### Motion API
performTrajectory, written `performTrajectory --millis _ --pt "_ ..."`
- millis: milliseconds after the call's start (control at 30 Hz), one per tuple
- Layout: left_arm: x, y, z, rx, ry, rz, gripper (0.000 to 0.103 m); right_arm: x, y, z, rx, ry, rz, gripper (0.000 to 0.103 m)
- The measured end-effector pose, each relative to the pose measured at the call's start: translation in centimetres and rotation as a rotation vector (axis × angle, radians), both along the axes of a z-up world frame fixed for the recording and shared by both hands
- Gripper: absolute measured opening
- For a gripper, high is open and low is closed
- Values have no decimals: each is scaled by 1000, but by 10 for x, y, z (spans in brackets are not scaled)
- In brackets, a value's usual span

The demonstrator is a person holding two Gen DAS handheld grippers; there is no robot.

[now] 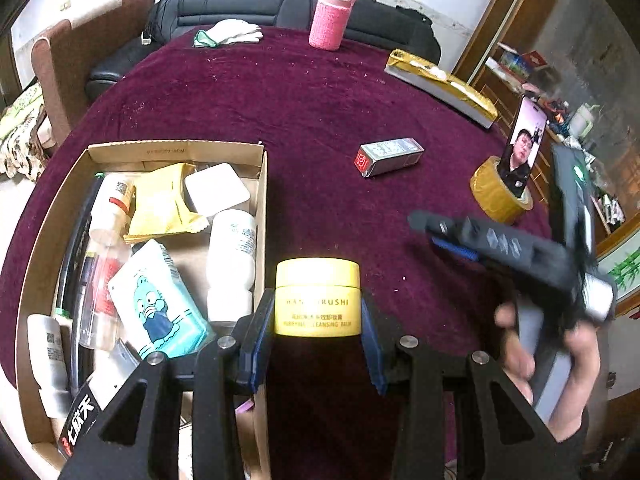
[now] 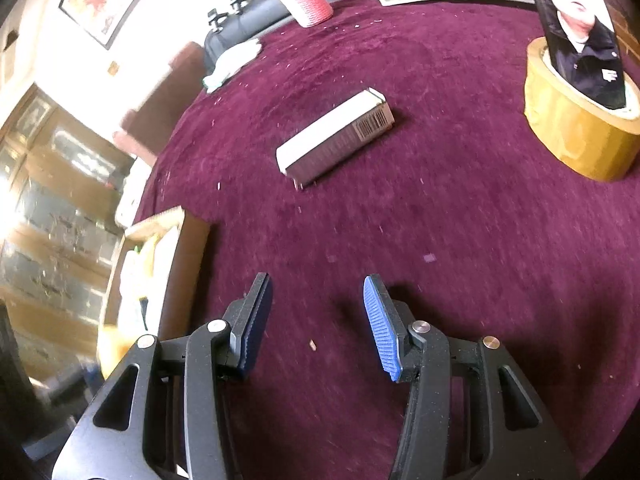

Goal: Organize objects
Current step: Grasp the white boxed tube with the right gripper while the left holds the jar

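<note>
My left gripper [image 1: 318,320] is clamped on the round yellow plastic jar of cleansing balm [image 1: 318,298], a pad pressed to each side of its lower body, lid upright. The jar hangs just right of the open brown cardboard box [image 1: 262,208], whose right wall runs away from me, near to far, directly left of the jar. So the box lies to my left: its wall is the line I have to cross, and I judge the jar needs to clear that edge before it goes down.

Inside, the box is crowded. A white plastic bottle [image 1: 232,256] lies along the right wall with its long axis near to far, a teal packet with a cartoon figure [image 1: 160,300] sits beside it, and a yellow foil sachet [image 1: 160,204] lies farther back. A bare patch of cardboard floor shows between the sachet, the bottle and the teal packet; that looks to me like the likeliest landing spot.

My right gripper [image 2: 318,320] is empty, its fingers spread over bare maroon velvet tablecloth [image 2: 440,220]. The small silver-grey carton with a barcode [image 2: 336,136] lies ahead of it and slightly left, long axis slanting from near-left to far-right. That hand is plainly the nearer one to the carton, so I would take it with the right, turning the wrist so the fingers close across the carton's narrow width.
</note>
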State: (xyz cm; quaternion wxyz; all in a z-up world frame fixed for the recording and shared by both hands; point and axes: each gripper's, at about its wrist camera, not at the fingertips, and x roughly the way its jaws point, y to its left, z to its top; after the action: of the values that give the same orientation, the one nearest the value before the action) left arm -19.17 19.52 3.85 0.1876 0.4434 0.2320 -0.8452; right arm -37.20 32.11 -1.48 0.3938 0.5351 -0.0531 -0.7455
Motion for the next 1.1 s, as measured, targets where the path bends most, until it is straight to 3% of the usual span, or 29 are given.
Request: performTrajectory --millis 300,467,767,867,900,967,1033,1100 --pt "22 -15 7 6 49 28 39 -46 -45 15 52 -22 -99 48" --pt "29 -22 7 4 59 42 39 -70 -70 20 149 21 -205 48" --pt "41 -33 9 13 75 63 39 -83 -105 2 325 64 -229 51" --pt "42 -33 9 20 70 68 39 -82 -101 5 365 132 -220 51" --pt "42 -33 9 20 68 70 39 -78 -95 8 356 151 -215 50" --pt "42 -33 10 23 70 71 39 -72 -82 11 345 183 -189 33" --pt "41 -32 11 25 69 68 39 -65 -67 9 299 150 -149 26" --pt "41 -31 10 40 68 63 39 -50 -51 8 262 138 -98 26"
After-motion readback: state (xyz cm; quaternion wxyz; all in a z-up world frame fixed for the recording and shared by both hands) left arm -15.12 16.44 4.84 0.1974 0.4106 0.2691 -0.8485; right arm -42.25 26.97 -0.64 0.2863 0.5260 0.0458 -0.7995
